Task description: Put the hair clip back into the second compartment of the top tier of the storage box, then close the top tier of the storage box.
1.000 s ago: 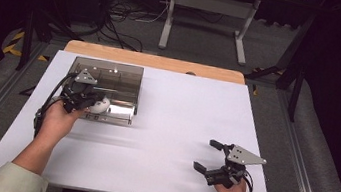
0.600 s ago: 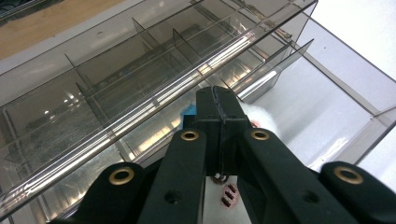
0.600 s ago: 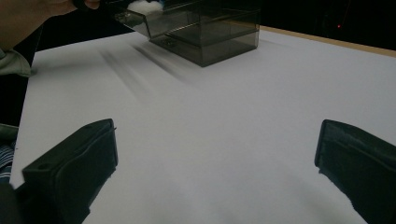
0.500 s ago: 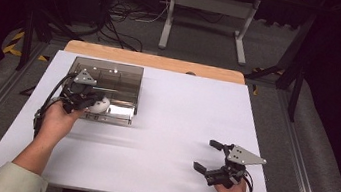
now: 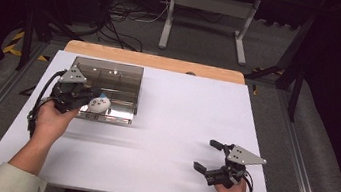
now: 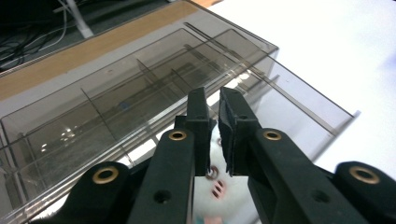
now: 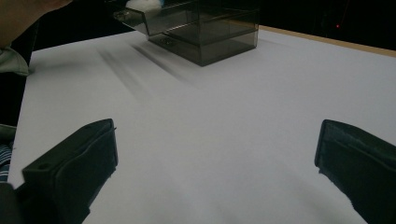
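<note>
White toy at the pulled-out drawer of the smoked box, left gripper over it.

The left gripper (image 5: 88, 100) hangs over the open lower drawer of the smoke-grey clear plastic drawer box (image 5: 125, 77), which stands at the far left of the white table top (image 5: 180, 122). Its jaws have just been opening and now stand a narrow slit apart; in the left gripper view the small round white plush toy with a printed face (image 6: 219, 196) lies just below them, not pinched between the pads. From above, the toy (image 5: 100, 104) sits at the drawer's front edge, just beside the jaw tips. The right gripper (image 5: 211, 157) rests low on the bare table near the front right, well apart from the box, jaws spread wide with nothing between them.
</note>
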A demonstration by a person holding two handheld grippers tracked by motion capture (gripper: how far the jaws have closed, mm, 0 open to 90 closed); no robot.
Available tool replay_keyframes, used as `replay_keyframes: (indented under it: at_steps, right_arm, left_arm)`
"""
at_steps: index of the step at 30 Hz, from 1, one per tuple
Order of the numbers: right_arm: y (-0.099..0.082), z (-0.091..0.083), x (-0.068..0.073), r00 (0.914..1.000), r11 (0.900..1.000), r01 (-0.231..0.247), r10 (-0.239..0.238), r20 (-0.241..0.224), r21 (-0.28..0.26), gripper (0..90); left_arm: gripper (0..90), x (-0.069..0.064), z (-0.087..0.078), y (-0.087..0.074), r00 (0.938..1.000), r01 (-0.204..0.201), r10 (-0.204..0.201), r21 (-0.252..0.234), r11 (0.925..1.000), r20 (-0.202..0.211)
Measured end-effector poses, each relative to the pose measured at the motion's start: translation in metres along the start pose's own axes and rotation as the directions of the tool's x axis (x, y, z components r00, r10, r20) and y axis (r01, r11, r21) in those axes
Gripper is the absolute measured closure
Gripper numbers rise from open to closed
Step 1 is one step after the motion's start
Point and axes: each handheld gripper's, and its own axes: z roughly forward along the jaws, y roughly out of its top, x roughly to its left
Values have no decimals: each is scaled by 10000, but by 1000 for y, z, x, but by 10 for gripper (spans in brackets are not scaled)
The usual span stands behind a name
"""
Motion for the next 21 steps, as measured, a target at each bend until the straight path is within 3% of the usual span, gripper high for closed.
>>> replay_keyframes:
  at_steps: [3, 21]
  right_arm:
    - [0, 0, 0, 10000, 10000, 20, -20, 21, 1, 0]
    - [2, 2, 1, 9998, 9997, 136, -139, 120, 219, 5]
  left_arm:
    - [864, -2, -3, -2, 9996, -207, 205, 105, 9997, 168]
    - [897, -1, -16, -7, 9947, -442, 436, 44, 9990, 935]
